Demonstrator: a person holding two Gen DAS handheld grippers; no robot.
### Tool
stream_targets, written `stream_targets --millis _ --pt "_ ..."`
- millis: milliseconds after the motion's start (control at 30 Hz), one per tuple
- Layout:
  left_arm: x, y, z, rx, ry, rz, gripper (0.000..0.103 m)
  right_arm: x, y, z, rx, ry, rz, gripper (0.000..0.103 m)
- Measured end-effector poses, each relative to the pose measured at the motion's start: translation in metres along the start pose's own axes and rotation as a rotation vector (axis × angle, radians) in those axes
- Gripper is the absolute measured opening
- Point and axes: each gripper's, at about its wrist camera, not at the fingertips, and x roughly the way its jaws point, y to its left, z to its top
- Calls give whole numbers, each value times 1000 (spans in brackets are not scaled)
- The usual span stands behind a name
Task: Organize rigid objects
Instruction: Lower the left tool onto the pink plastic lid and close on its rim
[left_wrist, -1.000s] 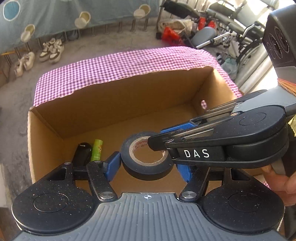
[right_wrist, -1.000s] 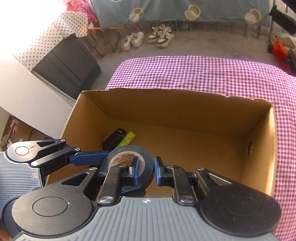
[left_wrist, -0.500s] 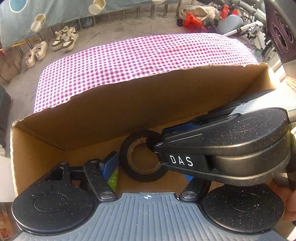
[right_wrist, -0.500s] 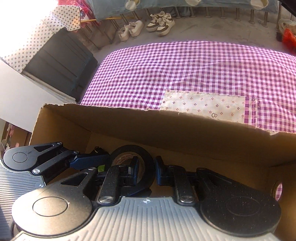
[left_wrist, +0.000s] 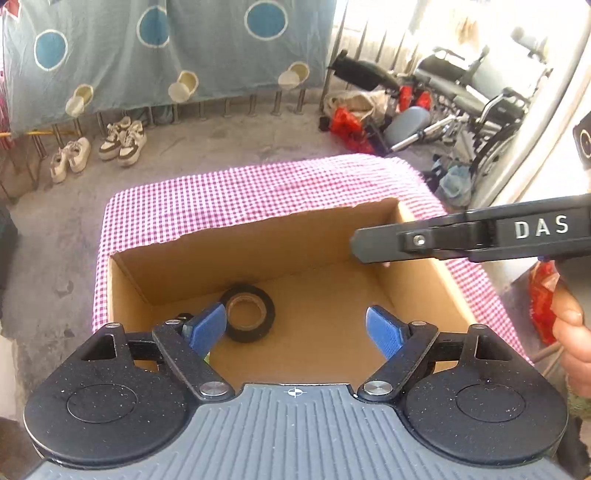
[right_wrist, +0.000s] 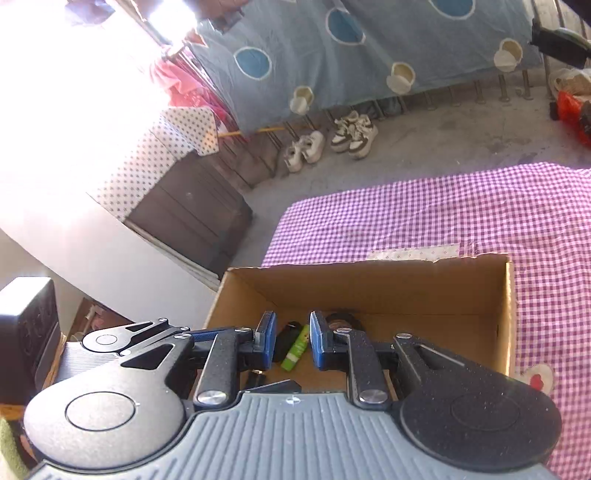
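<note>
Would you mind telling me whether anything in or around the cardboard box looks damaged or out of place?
Only the cardboard box itself: its far top edge is ragged, as if a flap had been torn off. Inside, the black tape roll lies flat on the floor, and the green tube and a black item lie side by side near a corner.

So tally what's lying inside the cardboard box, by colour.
Black: 2 - the tape roll and a small black object whose kind I cannot tell
Green: 1 - the small green tube
Total: 3 in the cardboard box
</note>
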Motion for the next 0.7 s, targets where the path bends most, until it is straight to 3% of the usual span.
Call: stream_targets --millis 133,167,200,300,500,700 --pt "-53 -4 -30 6 -114 -58 92 -65 12 -44 -17 -92 60 29" --pt "-62 -3 -41 -8 -141 -78 94 -80 15 -60 -24 -114 65 36" --pt "-71 -3 -53 -18 -159 -96 95 -89 17 -72 -29 -129 67 42" --pt "-81 -4 -90 -54 -182 -113 96 -105 22 -116 -37 -147 56 46" --pt "-63 -19 -164 -82 -149 -36 96 -73 25 -190 -14 -92 5 50" --pt "-29 -26 -207 -31 -66 87 96 -10 38 -230 -47 31 -64 50"
